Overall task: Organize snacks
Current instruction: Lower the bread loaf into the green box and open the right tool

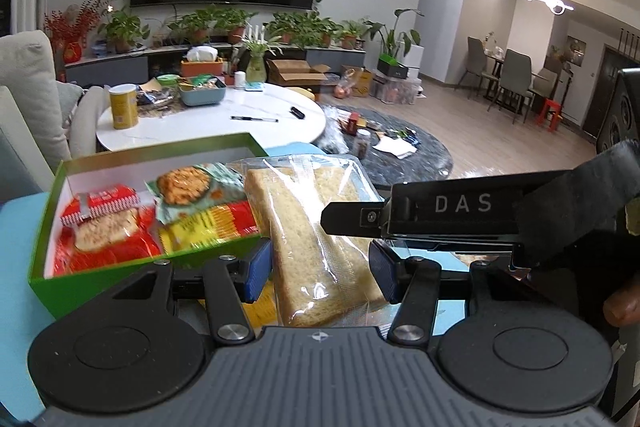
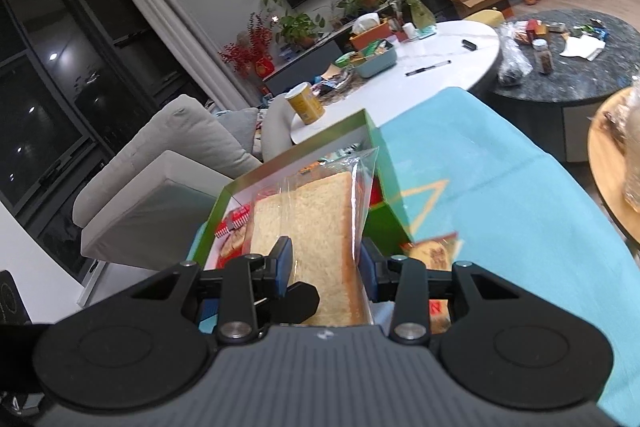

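Observation:
A clear-wrapped pack of sliced bread (image 1: pixel 316 239) is held between both grippers beside the green box (image 1: pixel 52 207) of snacks. My left gripper (image 1: pixel 320 271) has its blue pads (image 1: pixel 258 273) close to both sides of the pack. My right gripper (image 2: pixel 326 267) is shut on the same bread pack (image 2: pixel 316 231), tilted over the green box (image 2: pixel 384 187). The right gripper's black body (image 1: pixel 440 211) shows in the left wrist view, reaching in from the right. The box holds red and yellow snack packets (image 1: pixel 208 223).
A blue cloth (image 2: pixel 500 187) covers the surface under the box. More snack packets (image 2: pixel 434 259) lie on it to the right. A wooden tray (image 2: pixel 608 163) is at far right. Behind are a white round table (image 1: pixel 224 123) with a yellow can (image 1: pixel 123 107) and a dark round table (image 1: pixel 400 147).

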`<action>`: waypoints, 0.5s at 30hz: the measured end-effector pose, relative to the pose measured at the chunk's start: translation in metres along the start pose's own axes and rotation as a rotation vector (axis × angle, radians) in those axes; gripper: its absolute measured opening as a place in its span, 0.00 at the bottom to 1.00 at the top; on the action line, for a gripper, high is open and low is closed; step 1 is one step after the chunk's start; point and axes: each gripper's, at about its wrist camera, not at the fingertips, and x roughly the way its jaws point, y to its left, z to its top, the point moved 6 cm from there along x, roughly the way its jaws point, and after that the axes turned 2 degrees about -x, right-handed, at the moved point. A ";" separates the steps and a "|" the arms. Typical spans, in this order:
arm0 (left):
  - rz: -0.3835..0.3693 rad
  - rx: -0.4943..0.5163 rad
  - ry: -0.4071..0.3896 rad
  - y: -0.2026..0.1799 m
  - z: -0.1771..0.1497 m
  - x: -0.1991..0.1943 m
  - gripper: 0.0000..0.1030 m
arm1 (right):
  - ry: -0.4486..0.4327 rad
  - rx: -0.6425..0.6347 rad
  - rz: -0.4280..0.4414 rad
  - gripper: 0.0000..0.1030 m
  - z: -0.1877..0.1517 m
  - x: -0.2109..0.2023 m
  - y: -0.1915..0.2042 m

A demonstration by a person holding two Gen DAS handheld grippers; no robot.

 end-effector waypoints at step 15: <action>0.063 -0.040 -0.014 0.055 0.033 0.039 0.48 | 0.031 -0.061 0.008 0.35 0.034 0.061 0.020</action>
